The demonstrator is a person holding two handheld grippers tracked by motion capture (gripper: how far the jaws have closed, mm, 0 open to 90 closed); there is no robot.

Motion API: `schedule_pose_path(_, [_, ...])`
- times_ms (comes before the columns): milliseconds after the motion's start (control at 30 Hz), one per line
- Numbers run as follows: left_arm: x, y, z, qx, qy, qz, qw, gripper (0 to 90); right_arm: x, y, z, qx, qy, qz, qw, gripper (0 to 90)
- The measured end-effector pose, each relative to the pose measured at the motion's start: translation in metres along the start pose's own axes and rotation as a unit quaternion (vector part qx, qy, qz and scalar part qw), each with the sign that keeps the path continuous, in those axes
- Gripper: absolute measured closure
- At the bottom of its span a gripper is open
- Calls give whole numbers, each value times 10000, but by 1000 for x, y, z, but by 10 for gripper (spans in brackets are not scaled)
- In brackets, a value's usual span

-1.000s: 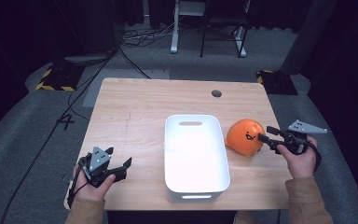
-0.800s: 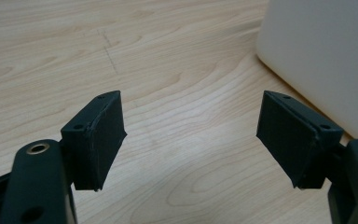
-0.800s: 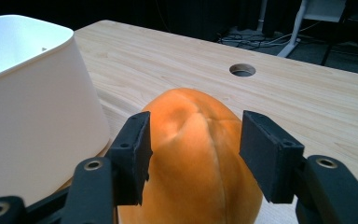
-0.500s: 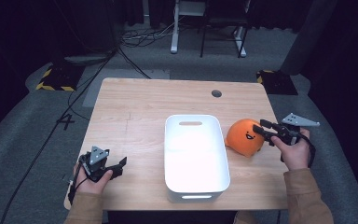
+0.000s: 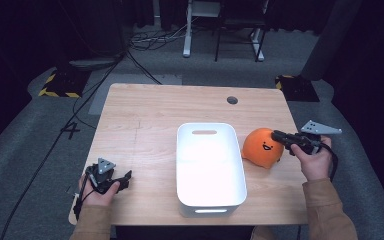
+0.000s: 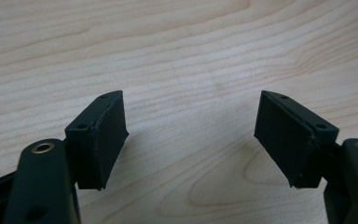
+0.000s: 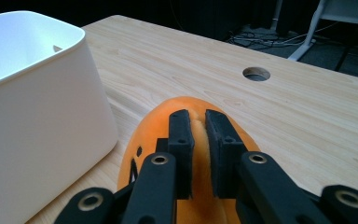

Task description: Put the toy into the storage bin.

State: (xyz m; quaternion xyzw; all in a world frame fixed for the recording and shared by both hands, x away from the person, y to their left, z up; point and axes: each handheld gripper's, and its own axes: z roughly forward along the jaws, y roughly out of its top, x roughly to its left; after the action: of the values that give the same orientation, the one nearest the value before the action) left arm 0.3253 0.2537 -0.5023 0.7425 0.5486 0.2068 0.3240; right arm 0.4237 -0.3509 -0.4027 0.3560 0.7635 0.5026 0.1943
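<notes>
An orange plush toy with a small black face lies on the table just right of the white bin. My right gripper reaches it from the right; its jaws have just been closing and now pinch a fold of the orange plush toy between the pads. My left gripper rests low at the table's front left corner. In the left gripper view my left gripper stands open over bare wood, nothing between its fingers.
The white bin stands empty in the middle of the wooden table, close to the toy's left side. A round cable hole sits at the back right. Dark floor, cables and a chair base lie beyond the table.
My right gripper's jaws have closed onto the top of the orange toy. My left gripper has sunk toward the table at the front left.
</notes>
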Motion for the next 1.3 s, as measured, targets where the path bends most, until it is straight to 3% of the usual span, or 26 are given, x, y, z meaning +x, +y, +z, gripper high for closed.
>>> schedule_pose_path(200, [-1, 0, 1, 88, 11, 88, 9999, 227, -1, 5, -8, -206, 138, 87, 9997, 821])
schedule_pose_path(233, [-1, 0, 1, 93, -10, 93, 9999, 220, -2, 7, -12, -341, 258, 163, 9990, 821])
schedule_pose_path(333, [-1, 1, 2, 101, -9, 112, 9999, 208, -4, 10, -17, -488, 424, 98, 9979, 822])
schedule_pose_path(500, [-1, 1, 2, 112, -24, 118, 9999, 200, -1, 16, -21, -612, 471, -38, 9970, 825])
schedule_pose_path(733, [-1, 1, 2, 115, -24, 124, 9999, 199, 3, 25, -25, -893, 785, -69, 9929, 828])
schedule_pose_path(1100, [-1, 2, 3, 104, -42, 136, 9998, 191, 7, 39, -31, -957, 835, -199, 9917, 830])
schedule_pose_path(1300, [-1, 2, 3, 104, -40, 136, 9998, 191, 9, 54, -35, -977, 896, -388, 9904, 831])
